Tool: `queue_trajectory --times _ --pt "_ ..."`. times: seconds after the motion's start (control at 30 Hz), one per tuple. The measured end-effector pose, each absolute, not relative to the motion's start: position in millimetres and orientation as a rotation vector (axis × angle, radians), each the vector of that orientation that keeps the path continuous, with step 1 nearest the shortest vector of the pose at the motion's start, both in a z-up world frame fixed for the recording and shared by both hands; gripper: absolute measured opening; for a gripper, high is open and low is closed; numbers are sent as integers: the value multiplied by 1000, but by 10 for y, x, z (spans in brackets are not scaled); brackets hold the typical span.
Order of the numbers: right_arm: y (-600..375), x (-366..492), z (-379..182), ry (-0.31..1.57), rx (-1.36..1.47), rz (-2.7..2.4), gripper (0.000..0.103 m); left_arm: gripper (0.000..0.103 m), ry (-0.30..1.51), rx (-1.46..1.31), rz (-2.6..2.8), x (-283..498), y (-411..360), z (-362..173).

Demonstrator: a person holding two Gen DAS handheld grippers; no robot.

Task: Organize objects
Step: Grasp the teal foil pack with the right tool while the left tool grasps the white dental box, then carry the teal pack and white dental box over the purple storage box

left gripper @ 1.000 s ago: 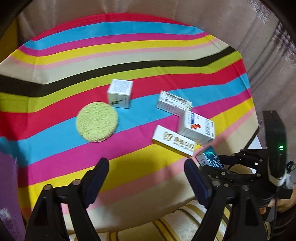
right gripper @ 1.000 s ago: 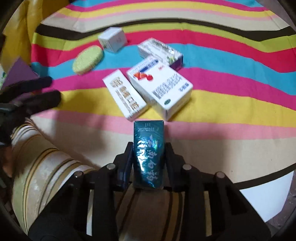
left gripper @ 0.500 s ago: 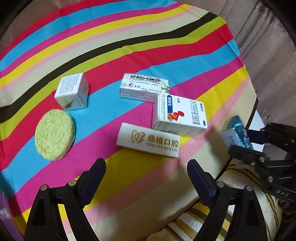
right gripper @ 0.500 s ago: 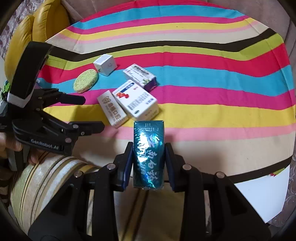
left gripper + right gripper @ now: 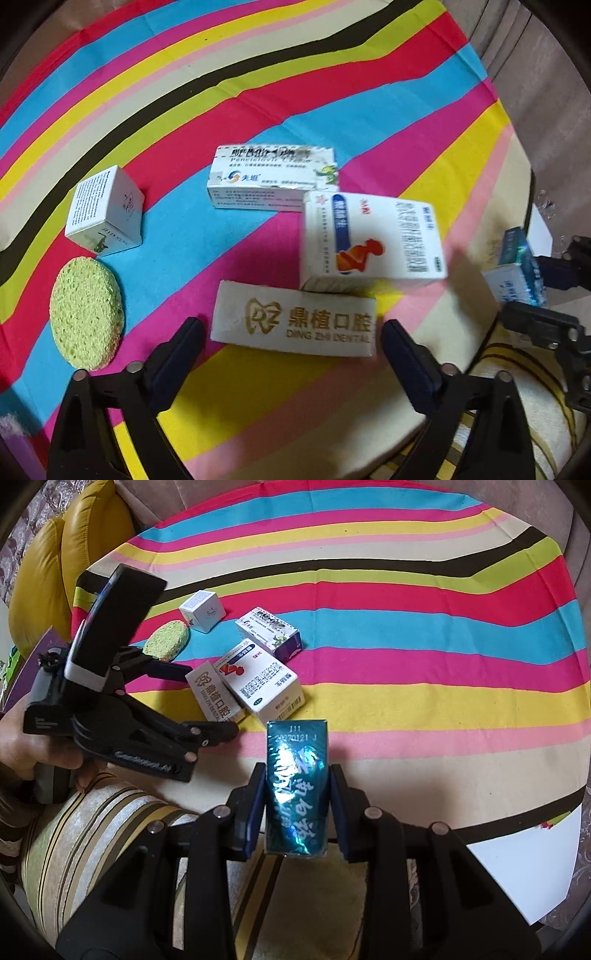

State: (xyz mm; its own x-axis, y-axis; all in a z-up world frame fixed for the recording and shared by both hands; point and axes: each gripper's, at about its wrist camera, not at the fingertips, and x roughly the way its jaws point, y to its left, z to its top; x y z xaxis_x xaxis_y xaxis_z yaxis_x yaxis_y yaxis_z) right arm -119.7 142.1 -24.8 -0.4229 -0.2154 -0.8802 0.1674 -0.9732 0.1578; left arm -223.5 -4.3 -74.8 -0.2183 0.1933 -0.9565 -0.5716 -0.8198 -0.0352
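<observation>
1. Right now, a round worktop [image 5: 480, 701] draped in a bright striped cloth carries a loose cluster of small cartons.
2. At the near edge lies the dental box [image 5: 295, 323], a flat cream carton with gold lettering. Touching its far right corner is a white medicine box [image 5: 373, 242] with an orange figure; whether that box overlaps it is unclear.
3. Beyond these sits a long white box [image 5: 273, 177], and to the left a small white cube box [image 5: 105, 212] next to a round green sponge [image 5: 86, 314].
4. Judging by looks, the dental box is light, stiff cardboard with smooth faces; a grip across its two short ends should hold it, with gentle pressure to avoid crushing.
5. The left gripper [image 5: 291, 350] is low over the near edge, jaws spread wide, one on each side of the dental box and not touching it.
6. A hand [image 5: 22, 738] holds its handle at the left, wrist tipped down toward the cloth.
7. The right gripper [image 5: 297, 801] hangs at the near edge, jaws pinching a shiny teal box [image 5: 297, 786] by its long sides, its printed end pointing away over the cloth.
8. A yellow cushion [image 5: 74, 554] rests at far left.
</observation>
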Motion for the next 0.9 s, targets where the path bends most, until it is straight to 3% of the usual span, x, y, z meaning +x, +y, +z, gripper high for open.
queue_trajectory --times 0.07,0.4,0.9 --pt "1428 -1202 -249 -67 1542 -2474 37 83 469 -1543 2089 -2232 -39 -726" --pt "1258 -1166 -127 -35 1503 -2466 37 83 447 -1462 2204 -2053 -250 -340" --pt "561 -896 257 76 1324 -2378 37 83 206 -1389 2772 -1035 -2130 720"
